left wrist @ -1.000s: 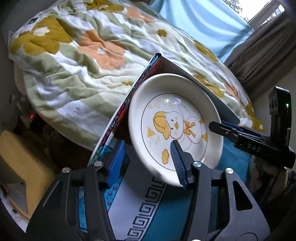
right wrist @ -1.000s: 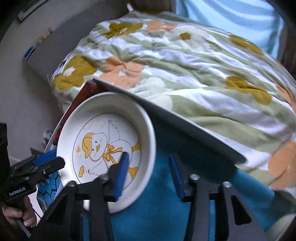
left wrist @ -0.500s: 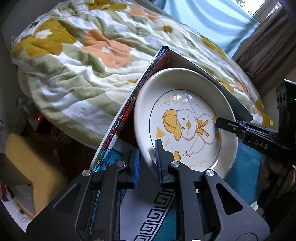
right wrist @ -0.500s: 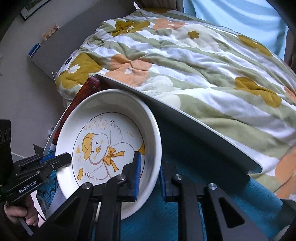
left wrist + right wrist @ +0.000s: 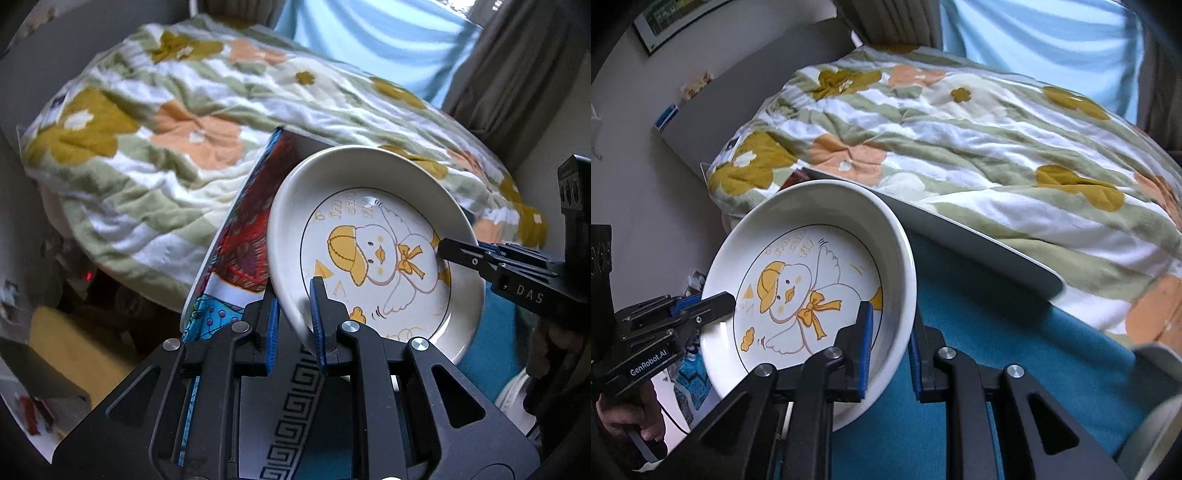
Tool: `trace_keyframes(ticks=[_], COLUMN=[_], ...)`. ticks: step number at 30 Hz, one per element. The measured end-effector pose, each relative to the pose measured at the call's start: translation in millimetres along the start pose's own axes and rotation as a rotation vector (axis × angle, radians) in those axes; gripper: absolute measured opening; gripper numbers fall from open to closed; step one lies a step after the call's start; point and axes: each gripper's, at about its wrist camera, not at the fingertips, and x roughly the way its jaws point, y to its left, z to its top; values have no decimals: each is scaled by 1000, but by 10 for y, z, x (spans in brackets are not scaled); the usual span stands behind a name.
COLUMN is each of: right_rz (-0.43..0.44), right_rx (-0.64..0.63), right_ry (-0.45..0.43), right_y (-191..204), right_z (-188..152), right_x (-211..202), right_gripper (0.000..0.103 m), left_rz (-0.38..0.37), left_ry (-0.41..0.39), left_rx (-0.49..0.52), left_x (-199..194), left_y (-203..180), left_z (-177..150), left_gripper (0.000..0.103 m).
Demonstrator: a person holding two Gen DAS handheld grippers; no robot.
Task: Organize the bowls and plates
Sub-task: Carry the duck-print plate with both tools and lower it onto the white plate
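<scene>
A white plate with a yellow duck drawing (image 5: pixel 373 254) (image 5: pixel 809 291) hangs tilted above the teal-covered table, held from both sides. My left gripper (image 5: pixel 293 317) is shut on its left rim, one blue pad inside the plate and one behind it. My right gripper (image 5: pixel 890 339) is shut on the right rim in the same way. Each gripper also appears in the other view: the right gripper (image 5: pixel 491 258) at the plate's right edge, the left gripper (image 5: pixel 679 314) at its left edge, with a hand (image 5: pixel 631 424) on its handle.
A floral quilt (image 5: pixel 177 147) (image 5: pixel 960 147) covers a bed just behind the table. The table's grey edge (image 5: pixel 979 243) runs past the plate. A patterned cloth (image 5: pixel 236 258) hangs at the table's left side. Another white dish's rim (image 5: pixel 1156 424) shows at the lower right.
Both grippers went from open around the plate's rim to shut on it. The plate has since risen and tilted a little with them.
</scene>
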Motion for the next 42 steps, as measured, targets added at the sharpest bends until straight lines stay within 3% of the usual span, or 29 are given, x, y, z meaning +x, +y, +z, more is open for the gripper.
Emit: trace_keyframes(ticks=[11, 17, 21, 27, 31, 42], right_rz=[-82, -114, -152, -193, -209, -247], right_rx=[141, 218, 285, 386, 428, 508], right_ry=[-112, -170, -172, -137, -121, -122], right_y=[-78, -187, -318, -526, -644, -874], right_z=[-628, -1272, -1867, -2644, -2960, -3282], right_x=[-1139, -1763, -2051, -2246, -2238, -2218], right_gripper=[16, 16, 16, 16, 16, 16], left_rz=[-85, -143, -190, -232, -247, -247], left_ry=[-69, -77, -26, 70, 125, 178], left_rx=[201, 279, 326, 367, 385, 471], left_x=[-792, -1128, -1142, -1057, -922, -622], left_y=[-740, -1266, -1623, -2027, -2174, -2460], left_z=[-216, -698, -1177, -1829, -2152, -2300], left_gripper=[14, 14, 14, 14, 14, 14])
